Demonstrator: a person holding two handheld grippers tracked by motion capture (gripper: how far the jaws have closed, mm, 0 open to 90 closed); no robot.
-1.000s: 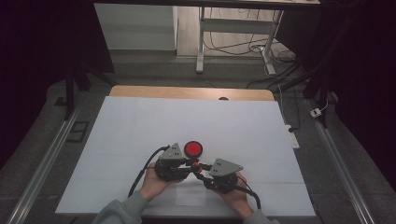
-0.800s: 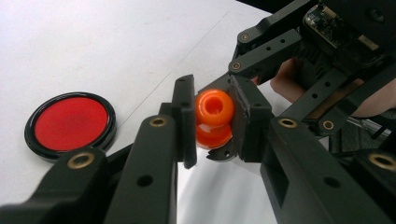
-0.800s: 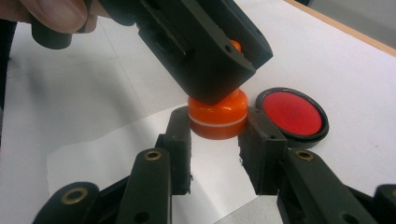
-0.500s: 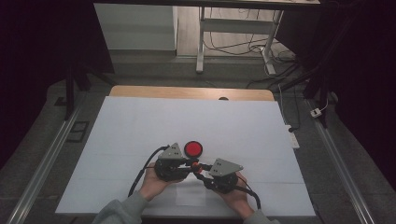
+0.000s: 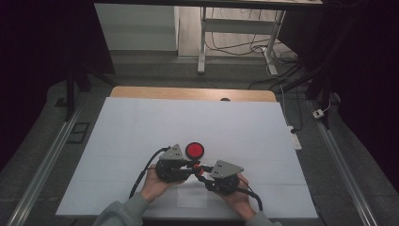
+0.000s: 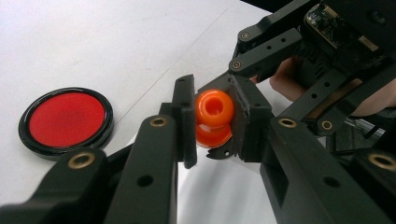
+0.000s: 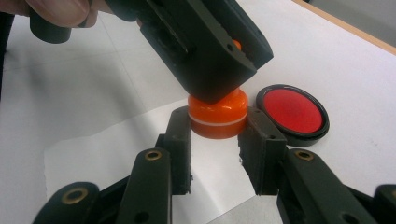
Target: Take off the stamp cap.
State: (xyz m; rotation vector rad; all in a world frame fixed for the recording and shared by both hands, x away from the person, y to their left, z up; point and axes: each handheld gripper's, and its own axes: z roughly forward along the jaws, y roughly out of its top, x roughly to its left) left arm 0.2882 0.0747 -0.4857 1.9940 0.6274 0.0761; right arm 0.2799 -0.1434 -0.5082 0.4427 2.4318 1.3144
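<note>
1. Left tool (image 5: 188,165): jaws pinched on the upper knob of the orange stamp (image 6: 214,116), one pad on each side; seen clearly in the left gripper view.
2. Stamp location: between the two tools, just above a white paper slip (image 7: 140,154) on the tabletop (image 5: 141,122). Its long axis runs from the knob in the left tool to the wider base toward the right tool, tilted rather than upright.
3. Red ink pad (image 5: 194,150): round, black-rimmed, flat on the tabletop just beyond both tools, close to the stamp but apart from it.
4. Right tool (image 5: 201,171): jaws flank the stamp base (image 7: 217,114), one on each side. Left pad looks to be touching; the right one I cannot tell for contact.
5. Judgement: the coming move turns on the stamp axis joining the two tools, so any pull or twist runs along that line.
6. Room: open tabletop beyond and to both sides; the near edge lies close behind the hands.
</note>
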